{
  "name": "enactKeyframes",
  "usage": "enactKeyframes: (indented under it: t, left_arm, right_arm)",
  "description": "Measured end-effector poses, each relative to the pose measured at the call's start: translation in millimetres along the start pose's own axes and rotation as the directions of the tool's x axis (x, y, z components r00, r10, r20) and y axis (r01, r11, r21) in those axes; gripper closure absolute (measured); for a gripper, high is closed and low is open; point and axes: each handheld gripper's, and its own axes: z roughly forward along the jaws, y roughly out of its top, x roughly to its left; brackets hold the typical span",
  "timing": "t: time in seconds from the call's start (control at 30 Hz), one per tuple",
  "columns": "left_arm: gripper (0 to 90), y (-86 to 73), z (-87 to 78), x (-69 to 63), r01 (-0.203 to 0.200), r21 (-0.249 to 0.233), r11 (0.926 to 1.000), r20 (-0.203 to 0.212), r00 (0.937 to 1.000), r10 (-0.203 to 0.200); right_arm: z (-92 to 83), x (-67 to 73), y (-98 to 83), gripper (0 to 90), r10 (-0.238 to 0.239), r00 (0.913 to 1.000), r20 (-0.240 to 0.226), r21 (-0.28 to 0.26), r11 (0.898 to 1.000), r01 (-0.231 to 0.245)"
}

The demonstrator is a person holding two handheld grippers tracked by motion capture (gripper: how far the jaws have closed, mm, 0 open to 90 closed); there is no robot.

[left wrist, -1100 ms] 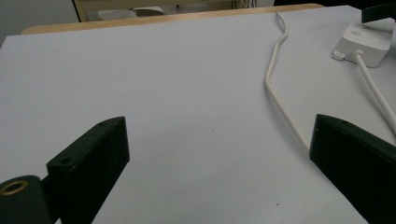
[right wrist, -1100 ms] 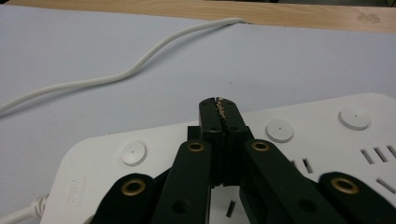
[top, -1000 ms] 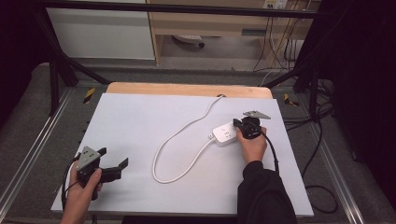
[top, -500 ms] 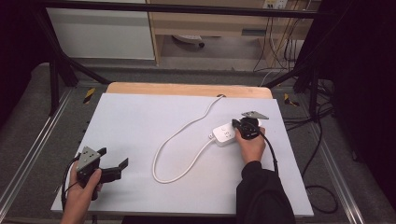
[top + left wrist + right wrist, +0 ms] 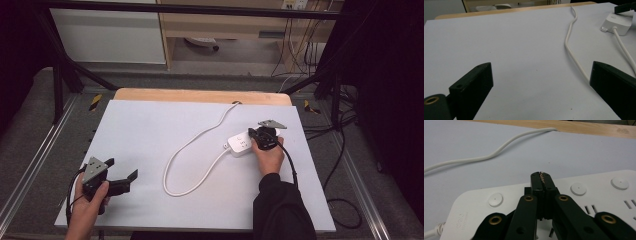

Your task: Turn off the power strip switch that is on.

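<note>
A white power strip (image 5: 240,144) lies on the white table top (image 5: 150,130), right of the middle. Its white cable (image 5: 192,150) loops toward me and runs off the far edge. My right gripper (image 5: 255,137) is shut, with its closed tips (image 5: 541,177) low over the power strip (image 5: 599,202) beside its round buttons; nothing is between the jaws. Whether the tips touch the strip I cannot tell. My left gripper (image 5: 127,177) stands open near the front left corner, its jaws wide apart over bare table (image 5: 524,50). In its view the cable (image 5: 571,47) and the power strip (image 5: 616,23) lie farther off.
The wooden far edge of the table (image 5: 200,95) shows beyond the white top. A dark metal frame (image 5: 60,75) surrounds the table, and loose cables (image 5: 345,150) hang at the right. Shelving (image 5: 225,25) stands behind.
</note>
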Motion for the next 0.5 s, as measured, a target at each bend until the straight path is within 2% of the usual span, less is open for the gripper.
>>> enactKeyframes:
  t: [0.5]
  left_arm:
    - [4.8,-0.2,0.7,-0.4,0.001,0.003,1.0,0.002,1.0,-0.001]
  right_arm:
    - [0.8,1.0,-1.3,90.0,0.017,0.9998,-0.003,-0.012,1.0,-0.017]
